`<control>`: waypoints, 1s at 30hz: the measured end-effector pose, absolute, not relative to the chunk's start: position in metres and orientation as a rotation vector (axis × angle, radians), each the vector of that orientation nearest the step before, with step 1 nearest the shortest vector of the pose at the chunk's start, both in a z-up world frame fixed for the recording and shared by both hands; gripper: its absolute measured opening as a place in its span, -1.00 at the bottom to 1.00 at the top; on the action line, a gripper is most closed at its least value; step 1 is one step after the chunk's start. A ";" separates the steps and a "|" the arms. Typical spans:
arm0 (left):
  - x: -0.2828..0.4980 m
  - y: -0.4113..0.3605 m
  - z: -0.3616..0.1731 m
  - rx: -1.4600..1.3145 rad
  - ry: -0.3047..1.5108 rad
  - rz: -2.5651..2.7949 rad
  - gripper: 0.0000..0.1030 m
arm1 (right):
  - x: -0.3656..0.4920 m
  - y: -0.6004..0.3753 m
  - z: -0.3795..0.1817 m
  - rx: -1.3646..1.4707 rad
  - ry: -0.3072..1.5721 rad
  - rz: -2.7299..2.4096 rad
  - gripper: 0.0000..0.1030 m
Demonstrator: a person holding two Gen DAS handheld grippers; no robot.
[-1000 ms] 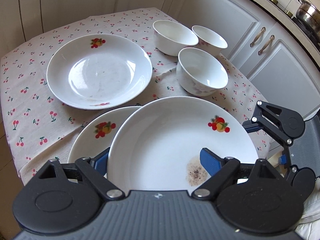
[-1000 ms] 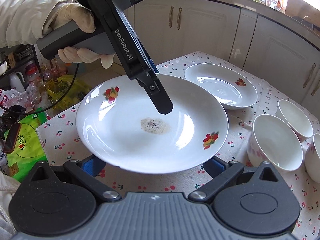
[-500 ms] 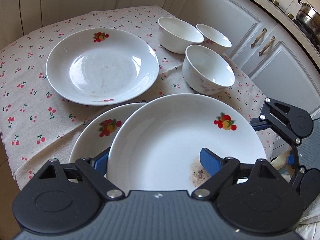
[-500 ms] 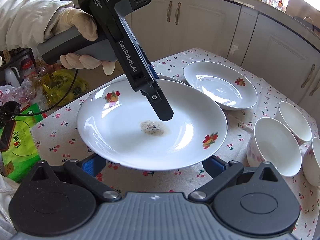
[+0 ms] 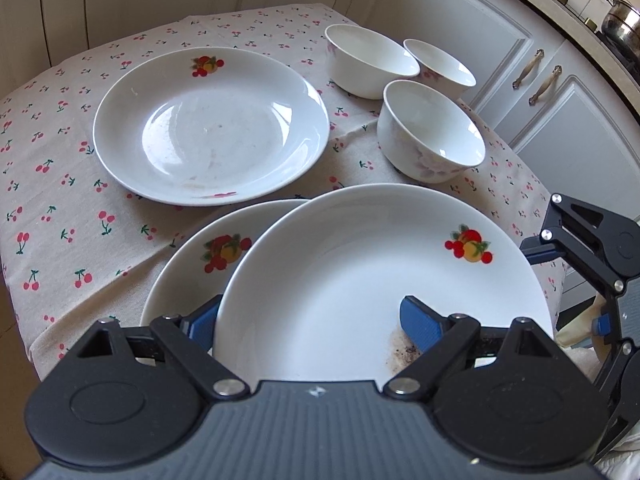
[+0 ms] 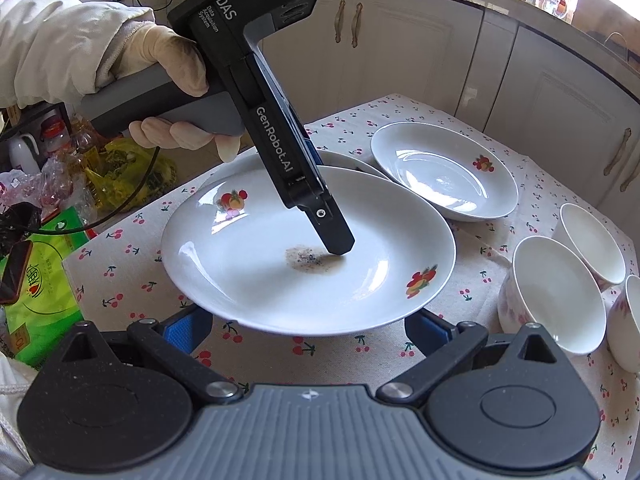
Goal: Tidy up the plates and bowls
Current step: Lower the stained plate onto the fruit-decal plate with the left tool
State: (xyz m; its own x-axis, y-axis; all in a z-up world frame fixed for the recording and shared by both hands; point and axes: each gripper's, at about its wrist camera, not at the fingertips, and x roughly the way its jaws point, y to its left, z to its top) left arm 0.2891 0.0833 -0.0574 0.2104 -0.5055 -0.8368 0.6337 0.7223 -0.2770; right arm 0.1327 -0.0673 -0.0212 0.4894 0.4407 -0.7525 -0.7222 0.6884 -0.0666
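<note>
A white fruit-print plate (image 5: 360,272) with a brown stain (image 6: 304,258) hangs just over a second, similar plate (image 5: 192,272) on the cherry tablecloth. My left gripper (image 5: 312,320) is shut on its rim: one finger (image 6: 336,236) rests inside by the stain, the other is hidden under the plate. My right gripper (image 6: 308,330) is open, with its blue pads wide apart below the plate's near rim. A third plate (image 5: 212,124) lies further back. Three white bowls (image 5: 432,132) cluster to its right.
White cabinet doors (image 6: 400,60) close in behind and beside the small table. The table edge (image 5: 96,320) drops off at the left. A green bag (image 6: 40,280) and other clutter lie on the floor there. A steel pot (image 5: 620,24) sits on the counter.
The held plate has sunk slightly and lies flatter, so the lower plate's far rim now shows behind it. Both grippers hold their poses.
</note>
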 end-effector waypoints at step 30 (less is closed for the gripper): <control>0.290 0.083 -0.049 0.210 1.046 -0.745 0.77 | 0.130 -0.062 -0.021 -0.382 0.765 0.706 1.00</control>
State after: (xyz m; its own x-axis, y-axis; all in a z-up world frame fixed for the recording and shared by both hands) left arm 0.2895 0.0831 -0.0490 0.2854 -0.4566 -0.8426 0.6473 0.7403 -0.1819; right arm 0.1301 -0.0625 -0.0208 0.5119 0.4382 -0.7389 -0.7015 0.7097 -0.0651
